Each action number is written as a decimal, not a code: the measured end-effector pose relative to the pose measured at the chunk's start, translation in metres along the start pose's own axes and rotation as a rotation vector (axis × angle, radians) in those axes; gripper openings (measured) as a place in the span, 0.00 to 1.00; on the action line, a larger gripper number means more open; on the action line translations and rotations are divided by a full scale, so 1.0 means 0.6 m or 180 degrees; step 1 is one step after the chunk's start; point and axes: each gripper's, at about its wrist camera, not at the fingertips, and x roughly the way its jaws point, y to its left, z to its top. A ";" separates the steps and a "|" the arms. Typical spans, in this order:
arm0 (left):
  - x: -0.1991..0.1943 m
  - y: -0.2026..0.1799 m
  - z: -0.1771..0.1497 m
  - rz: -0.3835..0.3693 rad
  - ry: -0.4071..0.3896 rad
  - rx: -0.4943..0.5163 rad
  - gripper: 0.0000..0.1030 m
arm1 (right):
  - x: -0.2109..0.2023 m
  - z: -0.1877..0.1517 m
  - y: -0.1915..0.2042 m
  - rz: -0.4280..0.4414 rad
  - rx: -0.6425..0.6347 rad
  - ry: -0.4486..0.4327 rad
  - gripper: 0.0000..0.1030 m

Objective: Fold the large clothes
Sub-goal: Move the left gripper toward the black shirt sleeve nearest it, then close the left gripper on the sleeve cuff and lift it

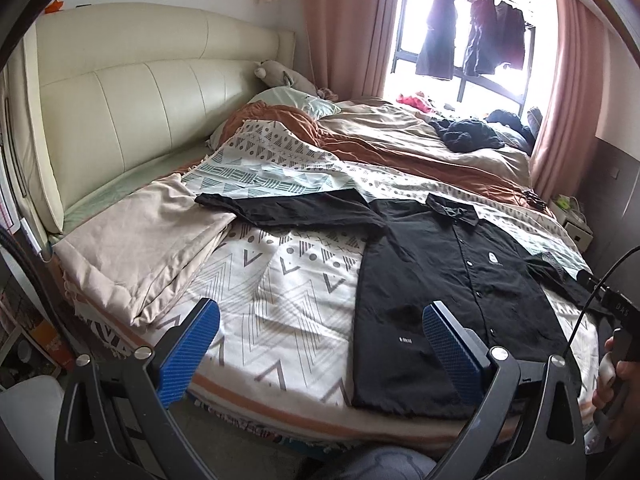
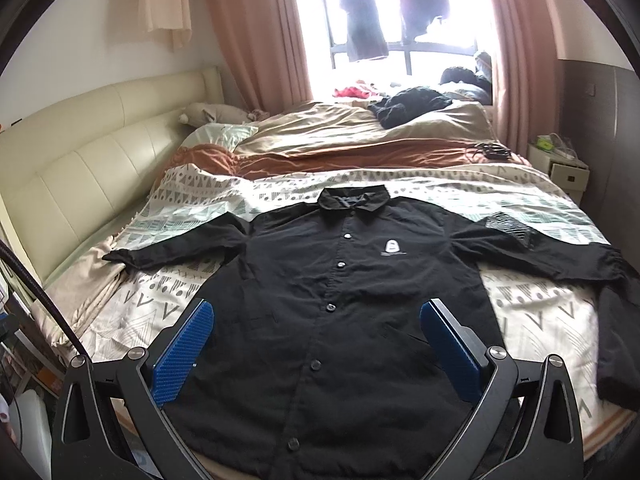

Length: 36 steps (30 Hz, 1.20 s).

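Observation:
A black button-up shirt [image 2: 340, 300] lies flat and face up on the patterned bedspread [image 2: 160, 304], collar toward the window, both sleeves spread out to the sides. It also shows in the left wrist view [image 1: 440, 280], right of centre. My left gripper [image 1: 320, 320] is open and empty, held above the bedspread beside the shirt's left hem. My right gripper [image 2: 316, 320] is open and empty, held above the shirt's lower front. The right hand and its gripper handle [image 1: 620, 344] show at the right edge of the left wrist view.
A folded beige cloth [image 1: 140, 248] lies left of the shirt near the cream headboard [image 1: 120, 100]. A rumpled brown and tan duvet [image 2: 360, 136] and a dark garment [image 2: 412, 106] lie farther back. A white nightstand [image 2: 568, 168] stands at the right. Clothes hang at the window [image 2: 400, 8].

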 end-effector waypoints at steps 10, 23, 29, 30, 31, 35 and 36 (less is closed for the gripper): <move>0.098 0.015 0.047 0.0050 0.0063 -0.0076 1.00 | 0.098 0.049 0.013 0.0102 0.0005 0.0031 1.00; 0.225 0.070 0.115 0.0054 0.0174 -0.0307 1.00 | 0.248 0.094 0.025 0.0212 0.0158 0.0100 1.00; 0.295 0.127 0.144 0.0019 0.0279 -0.0551 1.00 | 0.327 0.123 0.032 0.0262 0.0225 0.0228 1.00; 0.307 0.140 0.151 0.0022 0.0292 -0.0603 0.97 | 0.336 0.126 0.031 0.0267 0.0234 0.0248 1.00; 0.318 0.151 0.157 0.0011 0.0307 -0.0646 0.96 | 0.349 0.132 0.032 0.0269 0.0247 0.0274 1.00; 0.354 0.194 0.181 0.0070 0.0367 -0.0781 0.86 | 0.391 0.147 0.031 0.0329 0.0313 0.0333 1.00; 0.363 0.204 0.187 0.0105 0.0378 -0.0802 0.84 | 0.399 0.149 0.031 0.0340 0.0318 0.0340 0.99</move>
